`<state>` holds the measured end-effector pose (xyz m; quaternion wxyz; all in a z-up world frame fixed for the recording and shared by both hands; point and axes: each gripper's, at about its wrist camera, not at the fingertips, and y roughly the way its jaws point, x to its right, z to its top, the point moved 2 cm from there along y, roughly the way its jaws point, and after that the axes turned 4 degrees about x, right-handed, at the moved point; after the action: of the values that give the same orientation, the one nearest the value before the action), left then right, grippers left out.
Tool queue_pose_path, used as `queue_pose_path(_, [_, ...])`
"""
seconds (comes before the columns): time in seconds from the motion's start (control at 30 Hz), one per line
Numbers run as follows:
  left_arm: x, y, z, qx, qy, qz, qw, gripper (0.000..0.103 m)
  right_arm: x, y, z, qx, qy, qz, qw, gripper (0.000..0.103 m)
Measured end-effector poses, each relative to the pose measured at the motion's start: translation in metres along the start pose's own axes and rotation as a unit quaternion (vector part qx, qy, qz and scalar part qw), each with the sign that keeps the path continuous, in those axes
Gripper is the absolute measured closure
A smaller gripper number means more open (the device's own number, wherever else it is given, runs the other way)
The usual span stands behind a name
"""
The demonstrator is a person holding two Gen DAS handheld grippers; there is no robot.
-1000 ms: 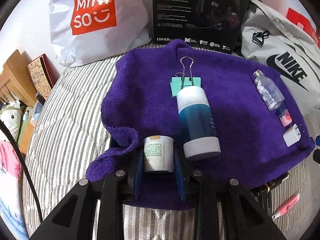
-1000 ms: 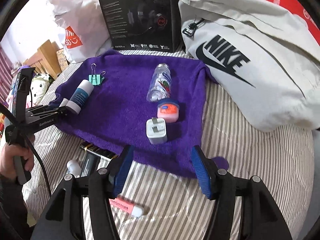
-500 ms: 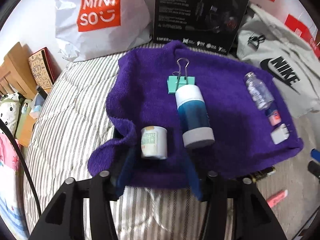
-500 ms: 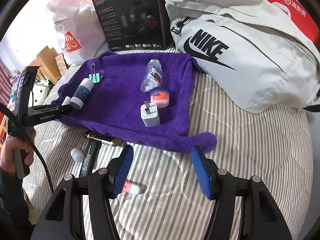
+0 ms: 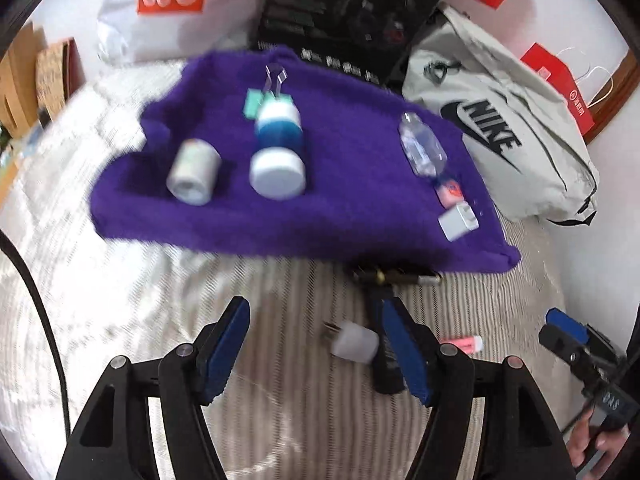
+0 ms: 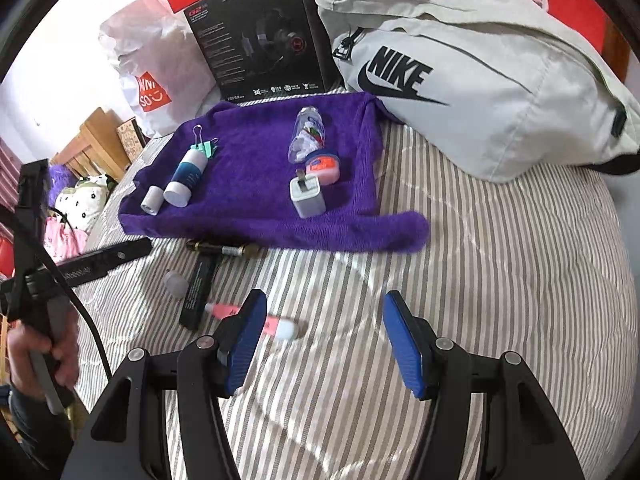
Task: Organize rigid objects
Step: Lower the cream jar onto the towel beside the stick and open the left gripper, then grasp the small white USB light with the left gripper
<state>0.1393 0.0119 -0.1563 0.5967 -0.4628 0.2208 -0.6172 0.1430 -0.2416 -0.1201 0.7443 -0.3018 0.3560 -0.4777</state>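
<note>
Towel [image 6: 256, 184] first: the purple cloth spread over the striped bed [image 6: 500, 280] already carries six things in two loose groups. On its near-left part a small white jar [image 6: 152, 200] lies just beside a blue-and-white bottle [image 6: 186, 178], with a green binder clip [image 6: 206, 147] touching the bottle's far end. Toward the right, a clear bottle [image 6: 307, 136], a pink tin [image 6: 323, 168] and a white charger plug [image 6: 307, 197] run in a short line, each close to the next.

Off the cloth, on the bare stripes, four things wait: a dark tube with gold ends [image 6: 222, 249] just beside the towel's near edge, a black bar [image 6: 200, 286] near it, a small grey cap [image 6: 175, 283], and a pink pen [image 6: 260, 320] lying partly behind the right gripper's left finger.

Left gripper [image 5: 316, 354] hangs over the bed short of the towel, jaws opening, nothing gripped; the grey cap shows in the gap but the pads do not press on it. Right gripper [image 6: 324, 340] stands parted and empty above the stripes.

My reckoning: somewhat past halfway, if the towel is the gathering place, with those four strays left to bring over
</note>
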Motion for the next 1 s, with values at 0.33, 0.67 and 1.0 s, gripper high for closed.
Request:
queue_pose_path(0.33, [0.012,0.011,-0.025,-0.026,0.065,0.069,0.9952,0.036,-0.001,-0.009,-0.021,-0.006,0.005,0.000,1.000,0.043])
queue_pose_path(0.67, [-0.002,-0.004,-0.030,-0.002,0.072,0.054,0.9960,0.036,-0.008,0.003,-0.026,-0.019,-0.004,0.009,1.000,0.043])
queue_pose_path(1.0, [0.019,0.006,-0.029,0.016,0.112,0.065,0.9915,0.080,-0.024,0.014,-0.028,-0.017,-0.045,0.015,0.999,0.043])
